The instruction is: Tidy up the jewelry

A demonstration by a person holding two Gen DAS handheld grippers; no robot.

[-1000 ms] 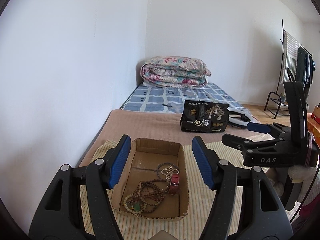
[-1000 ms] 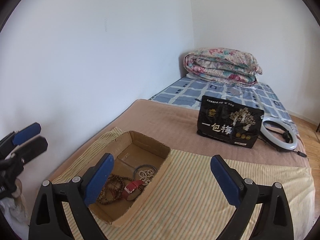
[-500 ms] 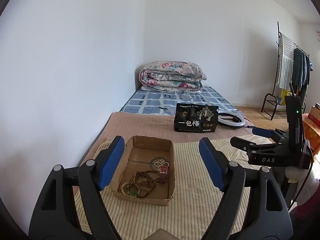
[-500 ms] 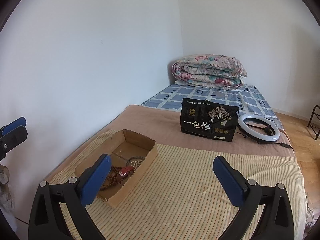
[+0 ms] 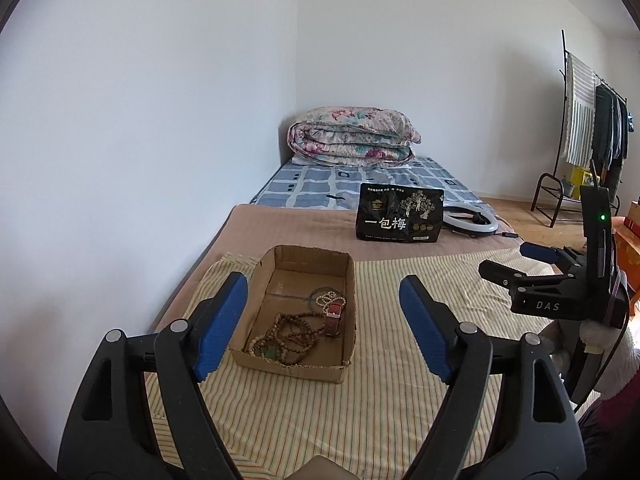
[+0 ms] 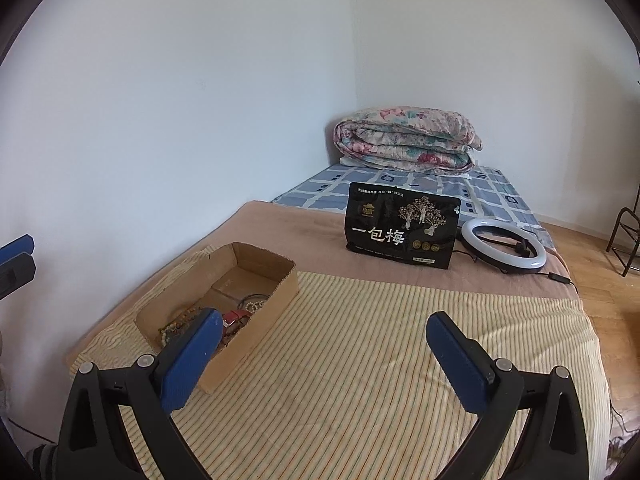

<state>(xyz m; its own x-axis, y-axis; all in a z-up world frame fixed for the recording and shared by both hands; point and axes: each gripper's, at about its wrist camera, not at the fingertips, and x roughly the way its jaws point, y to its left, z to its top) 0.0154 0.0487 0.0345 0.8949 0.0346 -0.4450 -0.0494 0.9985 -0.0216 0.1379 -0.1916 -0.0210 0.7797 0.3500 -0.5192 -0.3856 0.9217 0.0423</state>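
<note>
A shallow cardboard box (image 5: 348, 276) sits on the striped cloth on the bed, also in the right wrist view (image 6: 280, 300). It holds brown bead strings (image 5: 286, 336), a red strap (image 5: 334, 312), a pearl bracelet (image 5: 326, 298) and a dark ring. My left gripper (image 5: 324, 328) is open and empty, held back from and above the box. My right gripper (image 6: 320, 354) is open and empty, over the cloth to the right of the box; it also shows in the left wrist view (image 5: 532, 264).
A black snack bag (image 5: 400, 218) stands behind the box. A white ring light (image 6: 504, 248) with its cable lies to its right. A folded floral quilt (image 5: 352, 136) is at the bed's far end. A wall runs along the left. A clothes rack (image 5: 592, 140) stands at far right.
Both grippers have pulled back and up from the box, which now looks smaller and farther. Both have stayed open and empty.
</note>
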